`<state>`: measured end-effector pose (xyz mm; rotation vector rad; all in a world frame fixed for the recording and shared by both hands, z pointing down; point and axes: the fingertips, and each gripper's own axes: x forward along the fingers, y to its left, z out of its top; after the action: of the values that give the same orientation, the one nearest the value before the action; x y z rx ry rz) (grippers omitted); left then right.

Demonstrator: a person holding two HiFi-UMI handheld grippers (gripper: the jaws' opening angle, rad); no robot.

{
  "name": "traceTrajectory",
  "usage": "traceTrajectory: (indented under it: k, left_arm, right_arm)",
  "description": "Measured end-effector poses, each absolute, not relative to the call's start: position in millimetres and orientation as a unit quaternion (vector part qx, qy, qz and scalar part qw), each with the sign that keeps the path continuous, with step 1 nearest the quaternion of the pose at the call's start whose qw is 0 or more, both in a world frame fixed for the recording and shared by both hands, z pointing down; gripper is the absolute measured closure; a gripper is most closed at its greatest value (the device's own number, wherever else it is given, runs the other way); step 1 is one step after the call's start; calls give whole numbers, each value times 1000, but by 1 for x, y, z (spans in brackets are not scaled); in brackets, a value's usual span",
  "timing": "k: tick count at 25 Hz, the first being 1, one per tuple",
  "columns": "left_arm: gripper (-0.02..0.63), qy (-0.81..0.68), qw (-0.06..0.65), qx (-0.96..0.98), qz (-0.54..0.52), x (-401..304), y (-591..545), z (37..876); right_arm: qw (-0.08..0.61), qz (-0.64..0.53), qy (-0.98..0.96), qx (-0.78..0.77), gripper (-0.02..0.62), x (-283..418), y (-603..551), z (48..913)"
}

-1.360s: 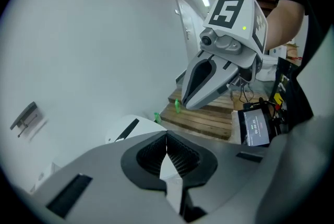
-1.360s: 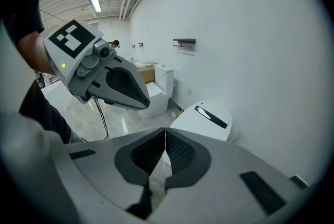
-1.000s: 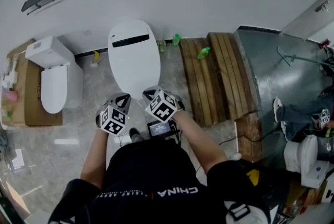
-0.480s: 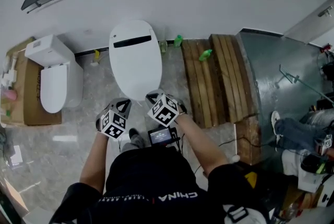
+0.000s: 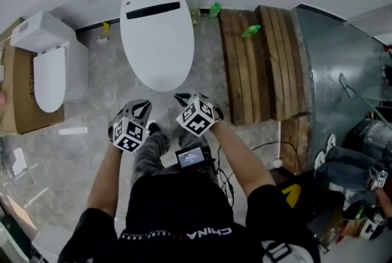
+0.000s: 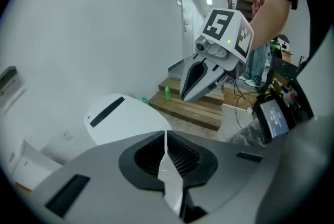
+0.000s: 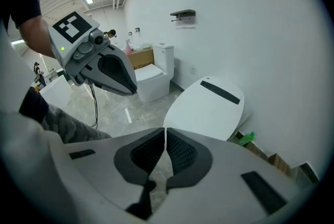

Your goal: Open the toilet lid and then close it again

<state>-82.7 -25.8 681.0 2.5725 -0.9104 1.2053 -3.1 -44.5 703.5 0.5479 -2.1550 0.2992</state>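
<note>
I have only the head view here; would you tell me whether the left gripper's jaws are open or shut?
Observer: In the left gripper view, the left gripper has its jaws shut together, with nothing between them.
Operator: Thank you. How does the right one stand?
Observer: The right gripper is also shut and empty in its own view.
Operator: Do its tips touch the lid?
Observer: No. In the right gripper view the toilet lid lies down, ahead of the tips and clear of them.
</note>
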Motion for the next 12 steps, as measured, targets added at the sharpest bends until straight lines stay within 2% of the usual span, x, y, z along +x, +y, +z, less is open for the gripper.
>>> traceTrajectory:
  k: [4, 7, 12]
  left_arm:
    - [585, -288, 63, 858, 420, -80, -30, 748]
    - [469, -273, 52, 854, 440, -76, -35, 803]
    - [392, -268, 20, 850, 453, -64, -45, 882]
  right_arm:
    - [439, 123, -867, 200, 575, -10, -41, 770]
    - [441, 124, -868, 194, 507, -14, -43, 820]
    - [445, 91, -868, 200, 405, -16, -54, 895]
